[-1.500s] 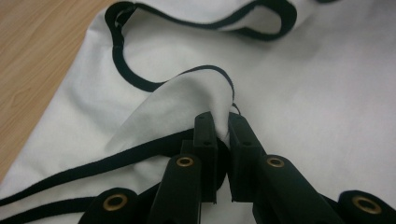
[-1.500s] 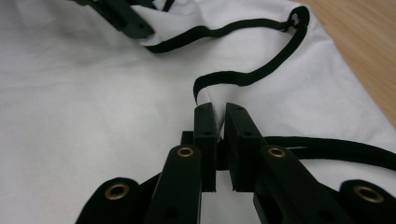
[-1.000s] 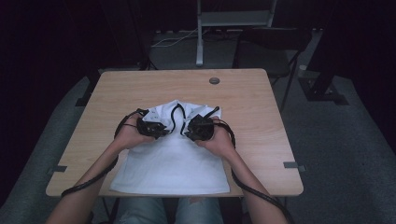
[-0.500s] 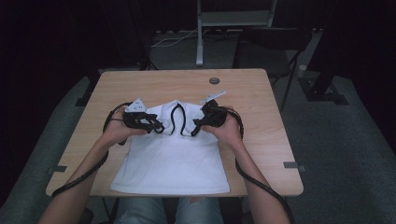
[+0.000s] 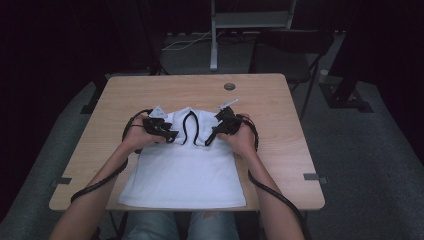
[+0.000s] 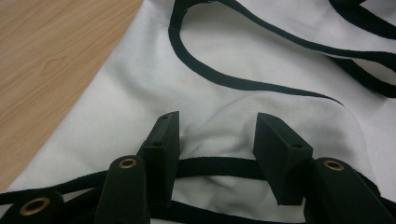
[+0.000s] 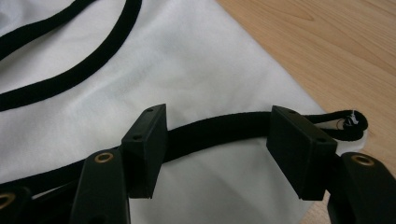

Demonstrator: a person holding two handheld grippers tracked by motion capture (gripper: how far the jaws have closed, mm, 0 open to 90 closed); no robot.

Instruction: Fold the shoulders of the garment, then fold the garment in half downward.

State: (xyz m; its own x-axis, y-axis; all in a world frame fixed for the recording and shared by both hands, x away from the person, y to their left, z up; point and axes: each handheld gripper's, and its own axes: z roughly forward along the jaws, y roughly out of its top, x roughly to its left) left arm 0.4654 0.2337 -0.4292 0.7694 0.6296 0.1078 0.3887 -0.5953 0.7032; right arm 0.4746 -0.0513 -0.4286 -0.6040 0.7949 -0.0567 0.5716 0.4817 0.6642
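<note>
Right now a white top [image 5: 185,167] with black trim lies flat on the wooden worktop [image 5: 280,107], its hem at the bottom centre of the high view and its straps toward the middle of the frame. The left gripper [image 5: 167,134] rests on the strap area at the garment's left shoulder, and the right gripper [image 5: 216,131] on the right shoulder.

Both sets of jaws have just been opening. In the left gripper view the jaws stand partly apart with a black strap [image 6: 219,168] and a low ridge of white cloth between them, the pads not pressing on either. In the right gripper view the jaws are likewise apart, a black strap [image 7: 210,130] running across the gap and ending in a small frayed loop [image 7: 352,122] at the right edge of the frame, just over the bare wood.

The main risk, as I judge it, is that the cloth does not lie as left. The bunched ridge between the left jaws may spring back or stay puckered, so the shoulder ends up uneven. If either gripper lifts away at a slant, a pad could catch the strap and drag the shoulder out of line. On the right, the loop sits at the cloth's very edge; a snag there would pull the corner toward the worktop. A fresh pinch taken too shallow would catch trim alone and let the cloth slip.
</note>
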